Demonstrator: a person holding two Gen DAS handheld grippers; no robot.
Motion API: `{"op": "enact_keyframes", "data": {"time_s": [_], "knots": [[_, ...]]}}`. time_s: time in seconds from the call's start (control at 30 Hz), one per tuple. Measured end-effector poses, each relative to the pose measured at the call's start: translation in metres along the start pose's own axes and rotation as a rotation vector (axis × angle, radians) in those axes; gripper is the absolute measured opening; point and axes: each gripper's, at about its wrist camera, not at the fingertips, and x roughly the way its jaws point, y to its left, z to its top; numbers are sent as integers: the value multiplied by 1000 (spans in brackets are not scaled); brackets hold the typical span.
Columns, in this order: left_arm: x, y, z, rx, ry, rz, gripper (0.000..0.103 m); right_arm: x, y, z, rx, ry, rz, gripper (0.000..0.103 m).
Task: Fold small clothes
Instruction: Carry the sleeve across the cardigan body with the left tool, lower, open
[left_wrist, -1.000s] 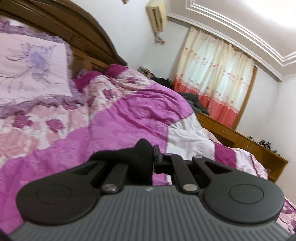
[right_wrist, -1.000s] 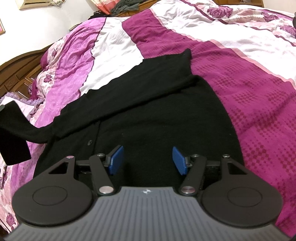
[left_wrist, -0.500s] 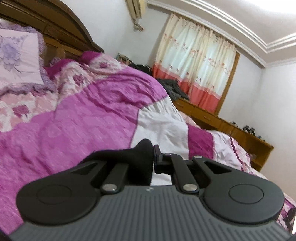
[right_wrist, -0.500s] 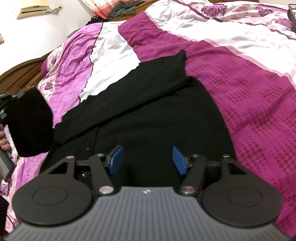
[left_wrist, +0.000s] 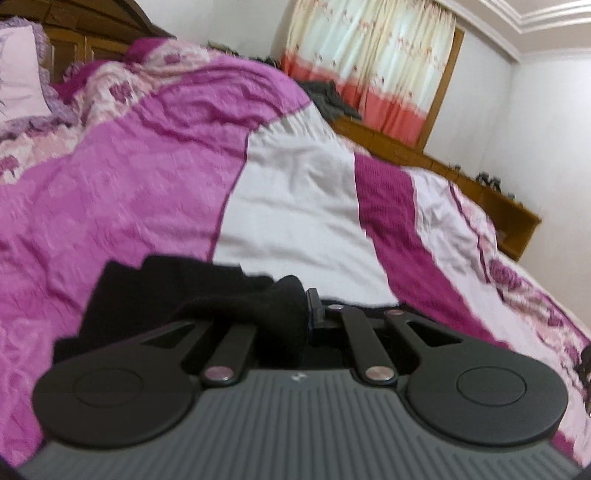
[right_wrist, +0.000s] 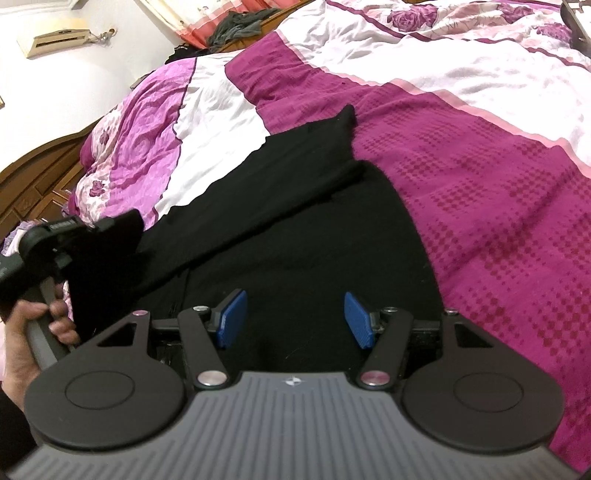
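Black garment (right_wrist: 295, 236) pinched in left tongs (left_wrist: 304, 306); right tongs (right_wrist: 293, 319) gape empty.

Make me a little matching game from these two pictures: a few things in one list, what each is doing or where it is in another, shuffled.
Things:
1. left gripper
2. right gripper
3. black garment
4. curtain

States:
A. open, hovering above black cloth
B. hangs at the far wall
C. shut on a sleeve
D. spread on the bedspread

Pairs: 1-C, 2-A, 3-D, 4-B
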Motion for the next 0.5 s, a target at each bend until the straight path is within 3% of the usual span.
{"op": "enact_keyframes", "data": {"time_s": [0.5], "knots": [[36, 1, -40, 5, 249, 38, 8, 2, -5, 1, 18, -1, 9, 66]]}}
